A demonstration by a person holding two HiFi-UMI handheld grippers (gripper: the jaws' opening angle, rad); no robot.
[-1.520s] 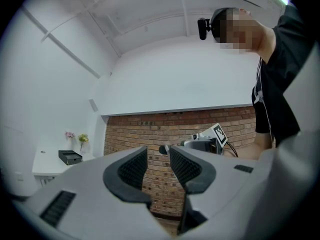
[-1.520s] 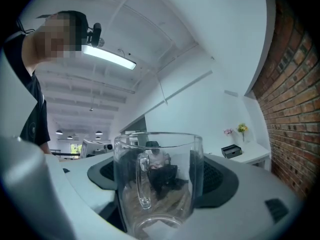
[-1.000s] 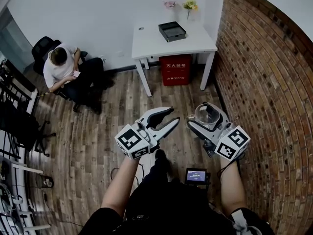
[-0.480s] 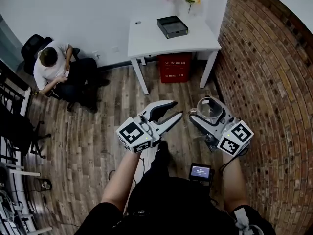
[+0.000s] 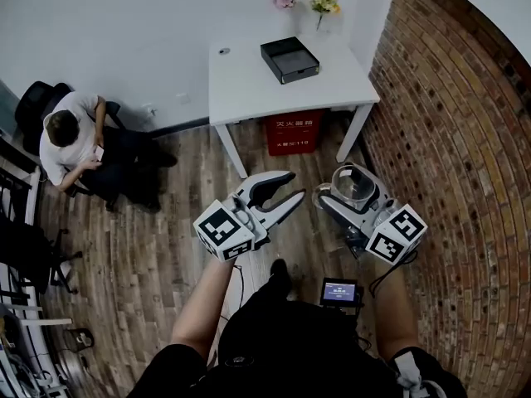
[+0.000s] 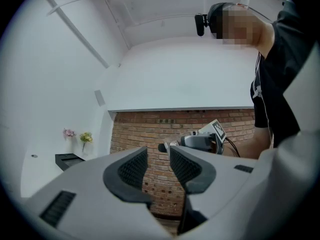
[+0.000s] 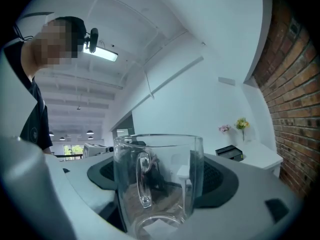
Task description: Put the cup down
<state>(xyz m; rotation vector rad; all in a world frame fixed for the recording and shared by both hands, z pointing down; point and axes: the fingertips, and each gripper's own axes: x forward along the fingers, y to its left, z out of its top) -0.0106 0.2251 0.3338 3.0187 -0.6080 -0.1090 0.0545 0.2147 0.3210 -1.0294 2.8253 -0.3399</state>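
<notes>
White tabletop (image 5: 249, 85), red-brown brick wall (image 5: 465, 123)
Black tray (image 5: 289, 60) on the tabletop, red box (image 5: 290, 131) beneath; clear cup (image 5: 355, 187), grey-brown plank floor (image 5: 149, 255).

A white rectangular table (image 5: 249, 85) stands on the wooden plank floor (image 5: 149, 255), well ahead of the jaws of the left gripper (image 5: 296, 184) and the right gripper (image 5: 336, 187). On the table:
- a black rectangular tray (image 5: 289, 59), ahead of and between both jaw pairs
- pink flowers (image 5: 284, 2) and yellow flowers (image 5: 323, 5), beyond the tray
- a small dark round object (image 5: 224, 51), ahead and to the left

A red box (image 5: 290, 131) stands on the floor under the table.

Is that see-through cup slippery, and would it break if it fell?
Probably fragile: the cup looks like clear glass, and it is held above the wooden floor. Likely slippery too, with smooth walls in the right claw. Its wide flat base should stand steady.
</notes>
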